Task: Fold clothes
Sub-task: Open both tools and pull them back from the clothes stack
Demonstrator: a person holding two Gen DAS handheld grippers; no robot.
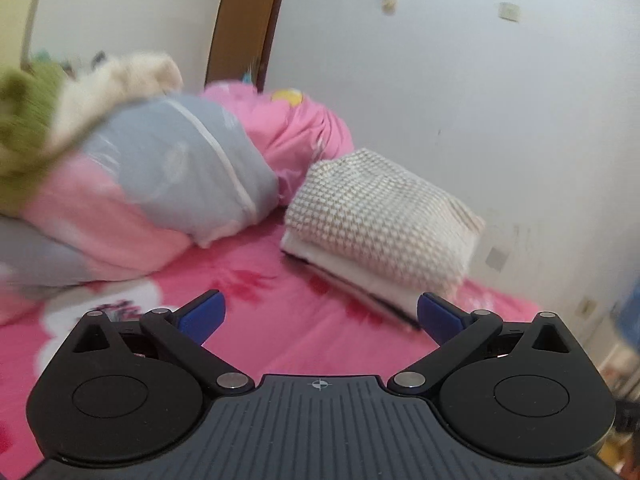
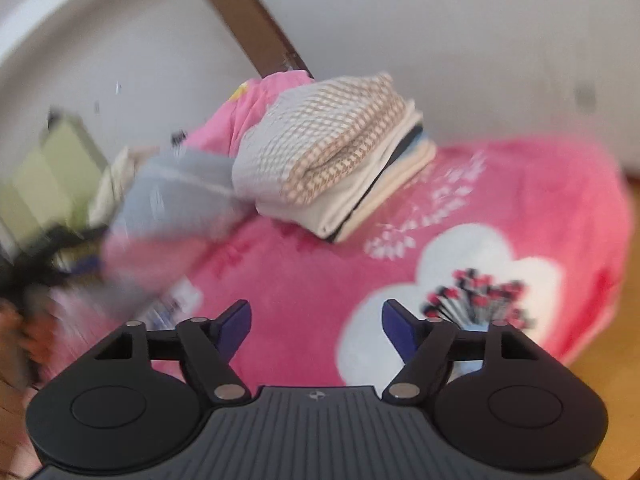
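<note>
A bed covered by a pink flowered blanket (image 2: 304,280) stands against a white wall. Over it, the left hand-held gripper (image 1: 320,312) and right hand-held gripper (image 2: 316,320) both gape wide, holding nothing. Beyond them, a stack of folded clothes topped by a beige checked garment (image 2: 332,148) lies on the blanket beside a grey-and-pink rolled quilt (image 1: 172,176).

Both wrist cameras are looking low across the pink bedspread (image 1: 280,320) (image 2: 320,272), each facing the stack of folded clothes (image 1: 384,220) (image 2: 340,160) they are sharing
</note>
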